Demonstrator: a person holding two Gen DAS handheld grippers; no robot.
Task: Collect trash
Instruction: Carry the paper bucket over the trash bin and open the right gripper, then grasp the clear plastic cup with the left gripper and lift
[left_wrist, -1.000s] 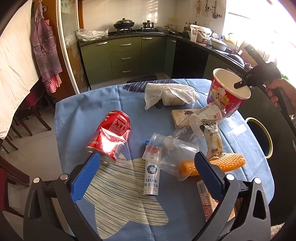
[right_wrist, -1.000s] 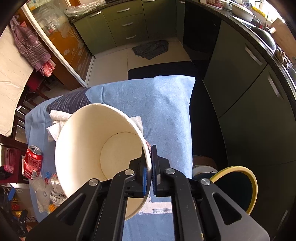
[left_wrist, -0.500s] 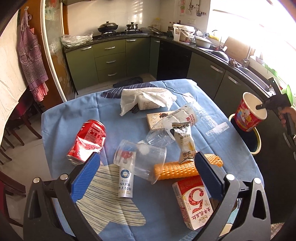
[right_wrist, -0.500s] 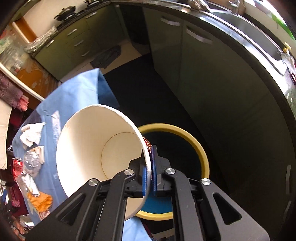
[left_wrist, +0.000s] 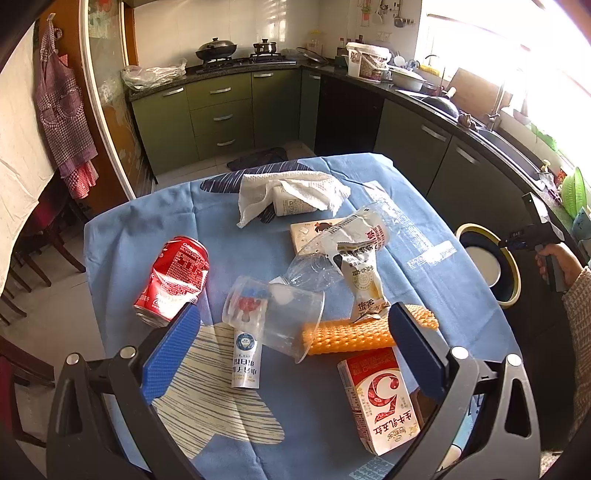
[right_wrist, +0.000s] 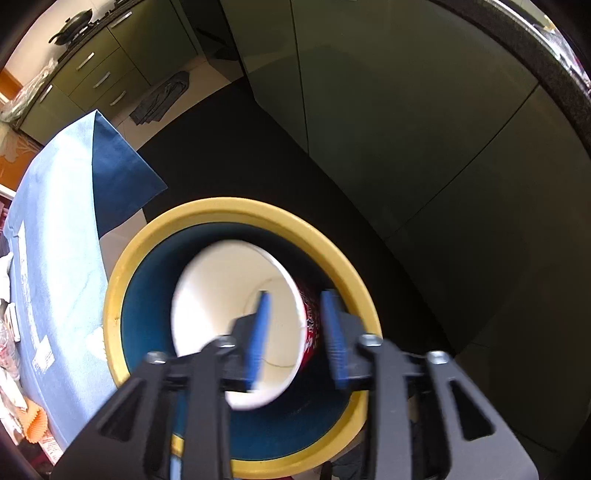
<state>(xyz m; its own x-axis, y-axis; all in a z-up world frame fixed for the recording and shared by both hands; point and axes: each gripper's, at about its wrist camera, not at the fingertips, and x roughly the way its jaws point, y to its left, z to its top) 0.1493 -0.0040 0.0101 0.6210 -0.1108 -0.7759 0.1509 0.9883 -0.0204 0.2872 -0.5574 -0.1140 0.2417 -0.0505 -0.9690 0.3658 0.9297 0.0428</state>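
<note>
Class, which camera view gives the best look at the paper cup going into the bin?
The right wrist view: the paper cup fills the yellow-rimmed bin, its wall between the opening jaws of the right claw, though blurred. The left wrist view shows only the cup's pale inside within the far-off bin.

Blue-clothed table (left_wrist: 122, 236) with crushed red can (left_wrist: 173, 280), paper towel (left_wrist: 295, 188), milk carton (left_wrist: 376, 398).

Black plastic tongs (left_wrist: 291, 341) with blue ribbed pads (left_wrist: 171, 349), silver screws; a knitted beige sleeve (left_wrist: 580, 325).
</note>
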